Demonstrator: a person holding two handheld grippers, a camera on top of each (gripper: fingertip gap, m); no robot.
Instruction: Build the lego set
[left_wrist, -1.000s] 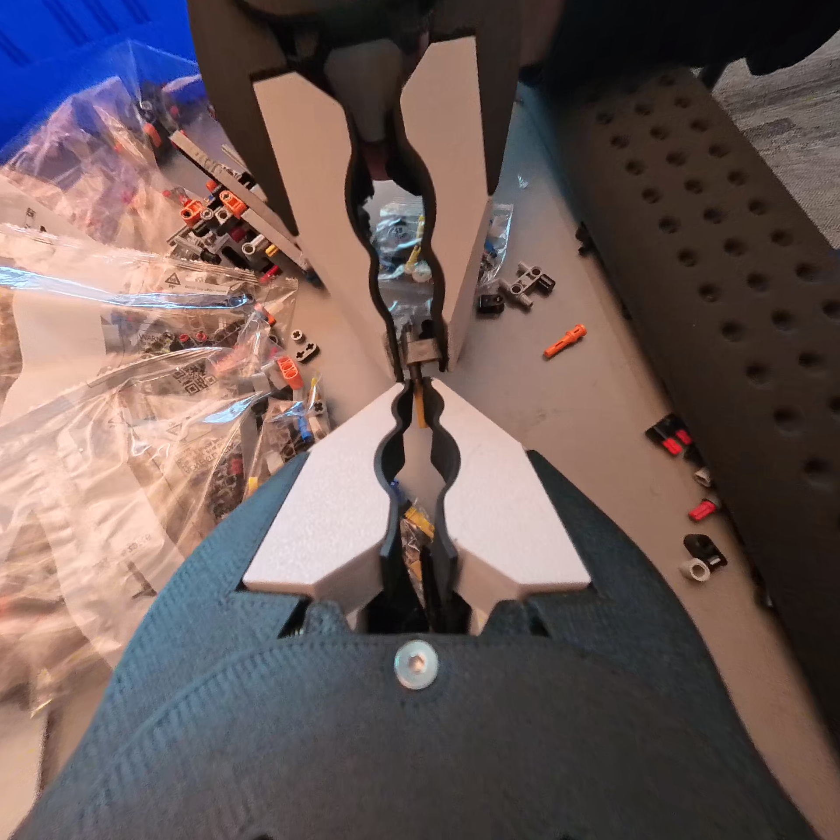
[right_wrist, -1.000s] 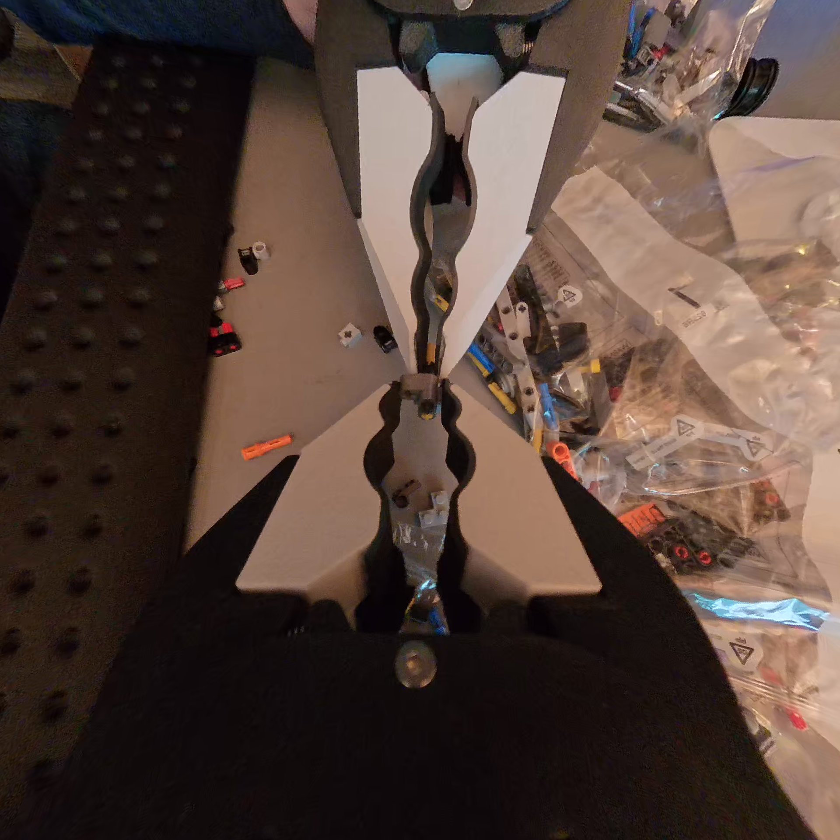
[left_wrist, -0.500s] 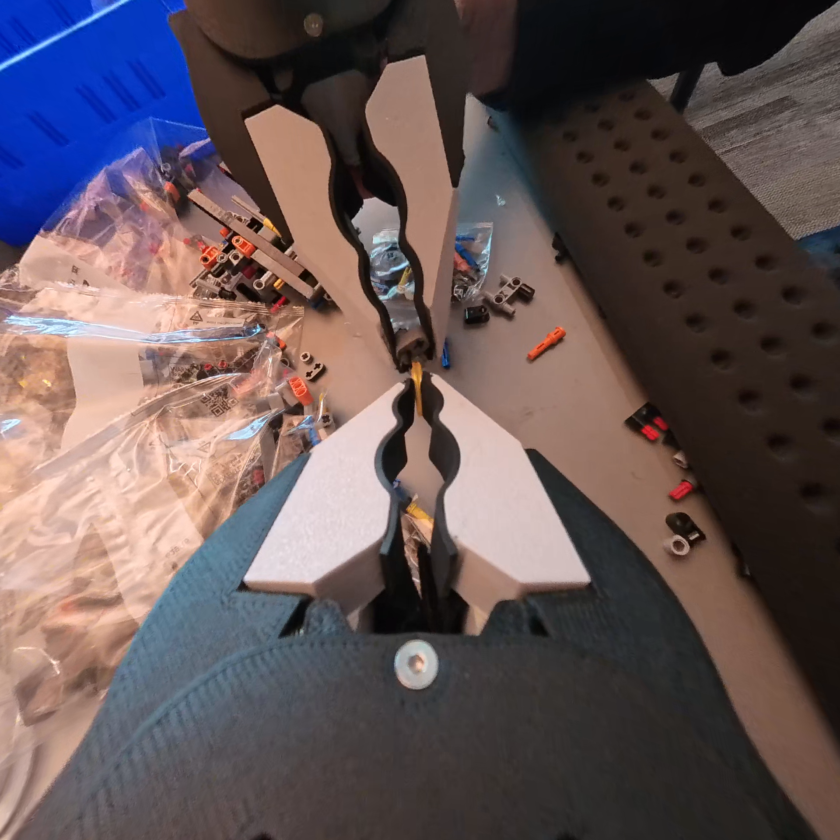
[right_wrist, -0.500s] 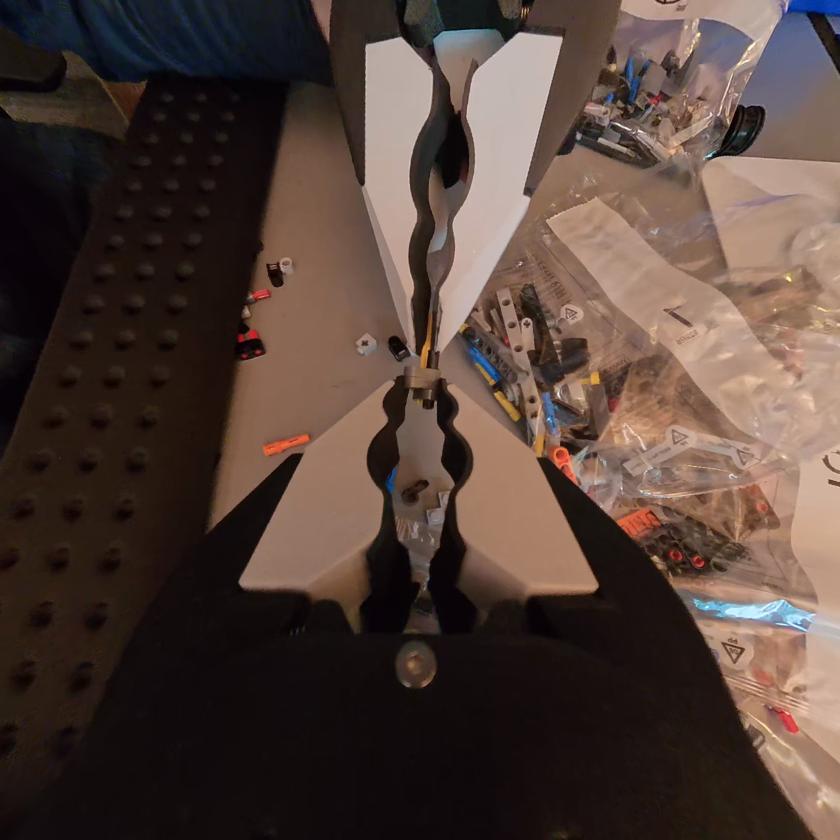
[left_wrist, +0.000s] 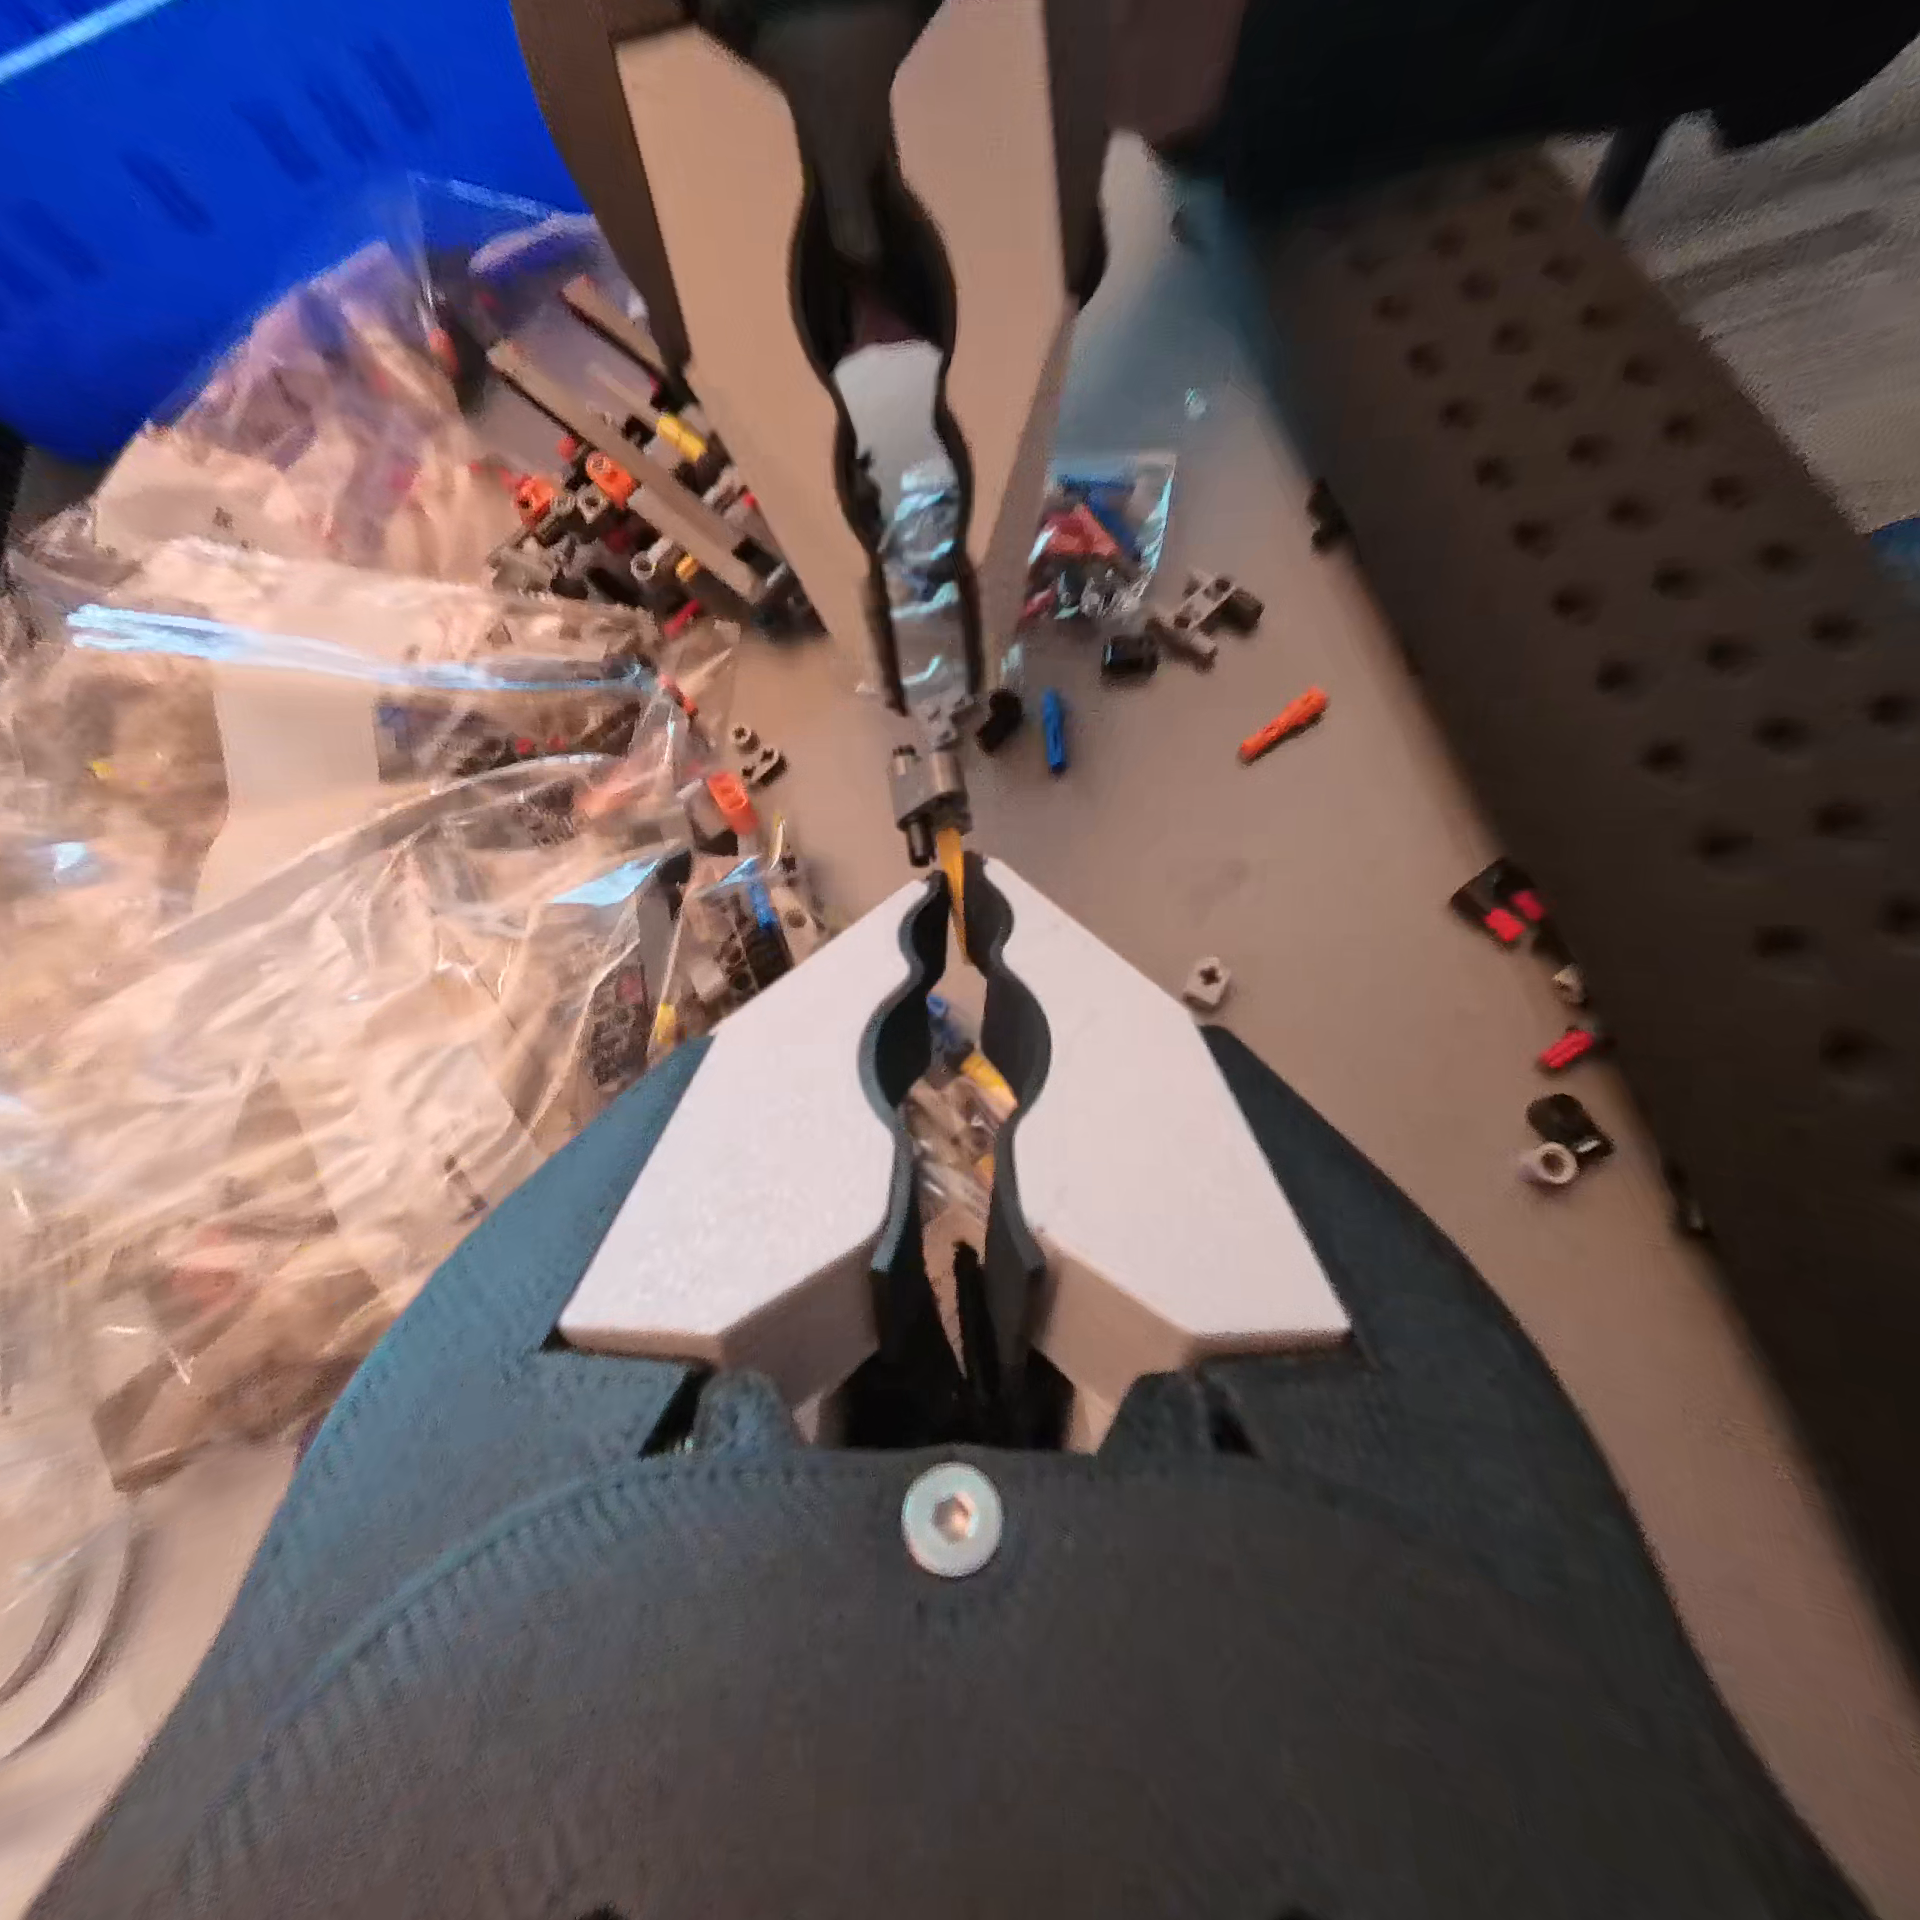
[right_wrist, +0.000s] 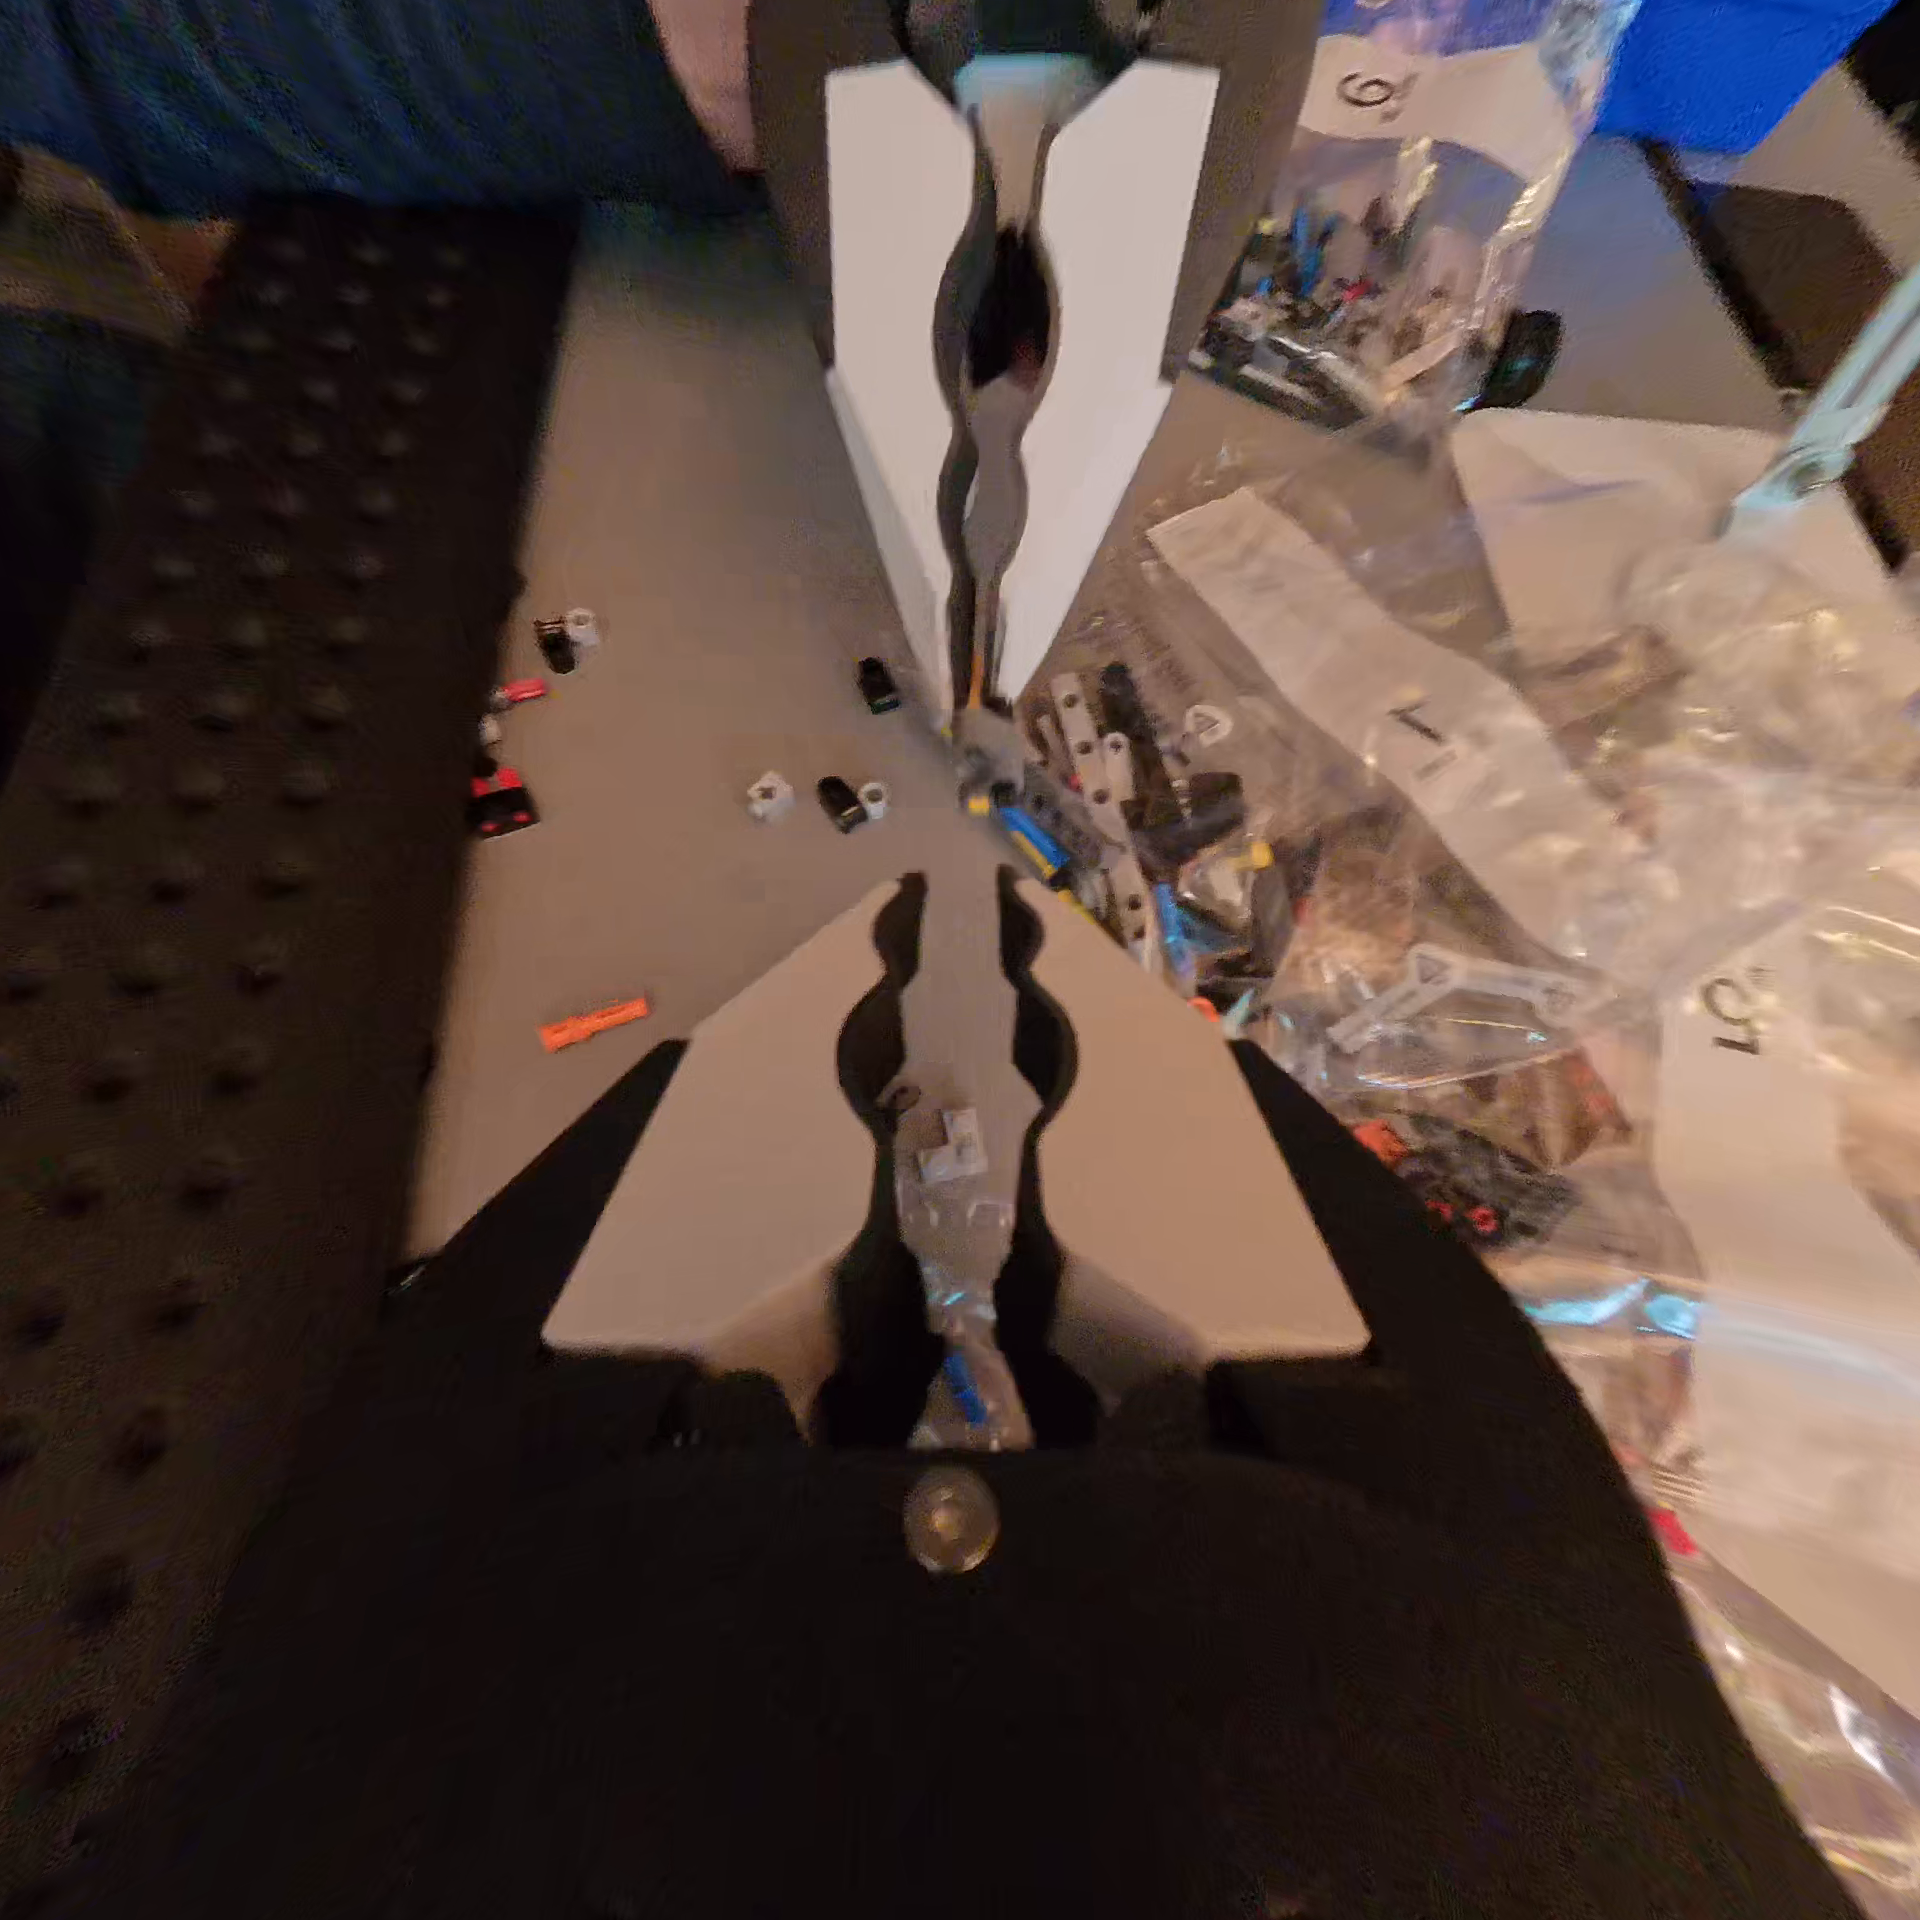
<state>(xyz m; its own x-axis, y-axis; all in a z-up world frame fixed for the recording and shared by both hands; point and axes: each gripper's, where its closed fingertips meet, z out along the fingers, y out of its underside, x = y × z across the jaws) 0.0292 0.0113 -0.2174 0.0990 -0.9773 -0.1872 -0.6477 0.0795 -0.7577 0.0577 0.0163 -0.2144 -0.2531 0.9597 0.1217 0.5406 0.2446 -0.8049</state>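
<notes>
The left gripper (left_wrist: 958, 888) is pinched nearly closed on a thin yellow plastic axle (left_wrist: 954, 904), its tips clamping the rod near one end. On the far end of that axle sits a small grey lego connector block (left_wrist: 928, 779), held up off the grey tabletop (left_wrist: 1195, 862). Facing it tip to tip is the right gripper (right_wrist: 961, 881). Its own camera shows a narrow gap between its fingers and nothing in them, with the grey block just beyond its tips. Off to the left gripper's left lies a heap of clear plastic bags of small parts (left_wrist: 260, 935), crumpled and overlapping. Past them there's a half-built grey beam assembly with orange and yellow pins (left_wrist: 644, 499), in front of a blue plastic bin (left_wrist: 208, 208). Loose on the table to the other side is a short orange pin (left_wrist: 1283, 724), near a black perforated panel (left_wrist: 1662, 623) that runs along the table edge.
</notes>
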